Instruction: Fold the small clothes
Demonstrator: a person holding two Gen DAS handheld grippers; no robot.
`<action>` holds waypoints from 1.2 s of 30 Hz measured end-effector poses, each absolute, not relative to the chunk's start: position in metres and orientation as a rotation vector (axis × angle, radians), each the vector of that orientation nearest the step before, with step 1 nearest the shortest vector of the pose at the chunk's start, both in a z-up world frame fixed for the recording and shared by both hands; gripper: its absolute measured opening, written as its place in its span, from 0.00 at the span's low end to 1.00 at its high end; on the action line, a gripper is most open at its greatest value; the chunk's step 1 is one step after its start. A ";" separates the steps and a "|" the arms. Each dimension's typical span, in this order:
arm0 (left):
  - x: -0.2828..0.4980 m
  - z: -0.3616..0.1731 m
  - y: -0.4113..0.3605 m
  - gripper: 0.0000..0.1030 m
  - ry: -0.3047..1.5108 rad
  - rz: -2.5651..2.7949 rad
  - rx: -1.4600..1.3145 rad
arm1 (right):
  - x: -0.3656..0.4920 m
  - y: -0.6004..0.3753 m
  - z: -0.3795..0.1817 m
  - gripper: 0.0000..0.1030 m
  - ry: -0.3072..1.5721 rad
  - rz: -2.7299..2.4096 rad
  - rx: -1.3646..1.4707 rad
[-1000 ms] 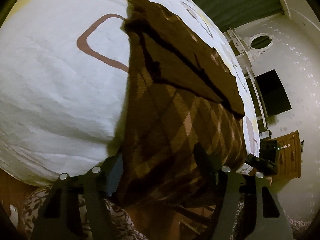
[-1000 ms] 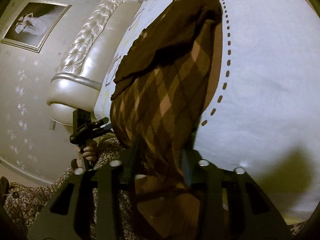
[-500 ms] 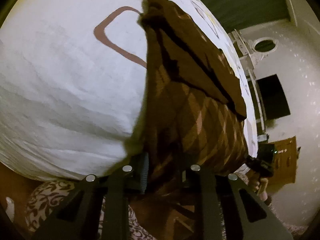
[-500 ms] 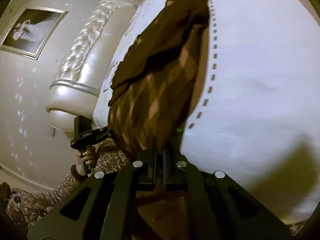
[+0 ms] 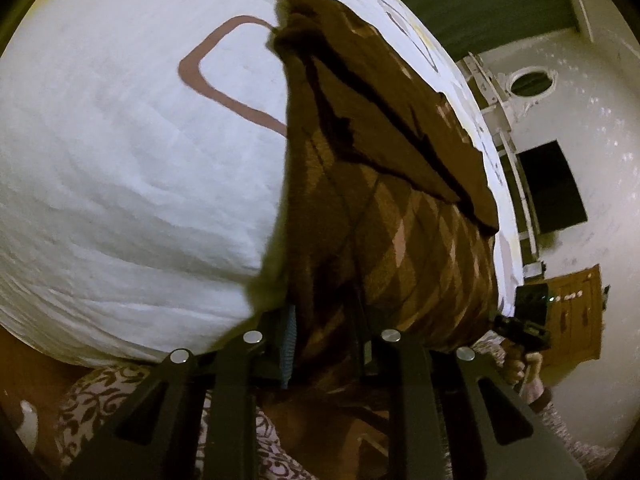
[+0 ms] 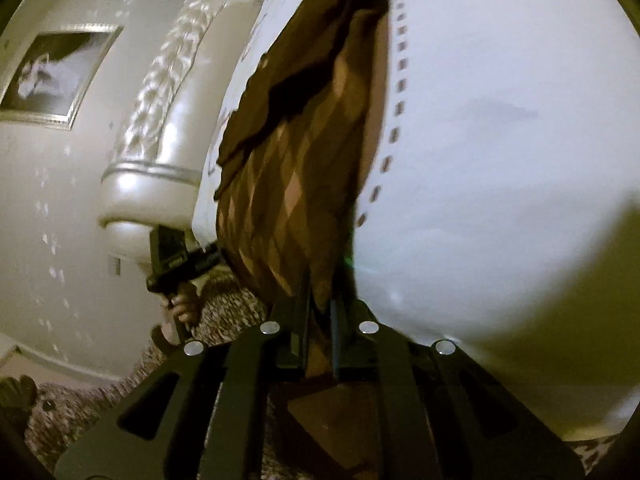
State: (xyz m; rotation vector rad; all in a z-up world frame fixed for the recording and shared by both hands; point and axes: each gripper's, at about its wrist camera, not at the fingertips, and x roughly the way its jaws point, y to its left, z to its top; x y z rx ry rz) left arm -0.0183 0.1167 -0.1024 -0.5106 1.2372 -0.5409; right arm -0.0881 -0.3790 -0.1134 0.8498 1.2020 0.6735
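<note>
Brown argyle cloth, the small garment (image 5: 400,208), now sits clamped between the pads of the left claw (image 5: 326,332), which a second ago stood wide open around this near hem; from the claw the garment runs forward and away over the white bed (image 5: 120,200), with a plain brown flap folded on its far part. In the right wrist view the right claw (image 6: 320,312) has also narrowed to a tight pinch on the other near corner of the garment (image 6: 288,184), and the left claw (image 6: 176,264) is seen to its left. With both corners gripped, I judge the hem is ready to be lifted and carried forward for the next fold.
</note>
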 end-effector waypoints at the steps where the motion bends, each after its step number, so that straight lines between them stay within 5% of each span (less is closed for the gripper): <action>1: -0.019 -0.101 0.114 0.20 1.235 -0.548 -0.491 | -0.088 -0.377 -0.111 0.07 1.203 0.677 0.833; 3: -0.019 -0.099 0.110 0.09 1.232 -0.568 -0.469 | -0.089 -0.378 -0.105 0.04 1.183 0.676 0.816; 20: 0.030 -0.060 0.111 0.04 1.143 -0.554 -0.506 | -0.049 -0.397 -0.064 0.03 0.966 0.671 0.894; 22: 0.020 -0.060 0.114 0.10 1.138 -0.570 -0.467 | -0.050 -0.396 -0.069 0.03 0.972 0.670 0.898; 24: 0.011 -0.063 0.121 0.40 1.145 -0.569 -0.443 | -0.051 -0.396 -0.072 0.03 0.978 0.666 0.906; 26: 0.003 -0.067 0.130 0.49 1.141 -0.556 -0.426 | -0.050 -0.397 -0.074 0.03 0.979 0.670 0.921; 36: -0.004 -0.076 0.104 0.49 1.151 -0.640 -0.363 | -0.052 -0.394 -0.082 0.03 0.999 0.664 0.942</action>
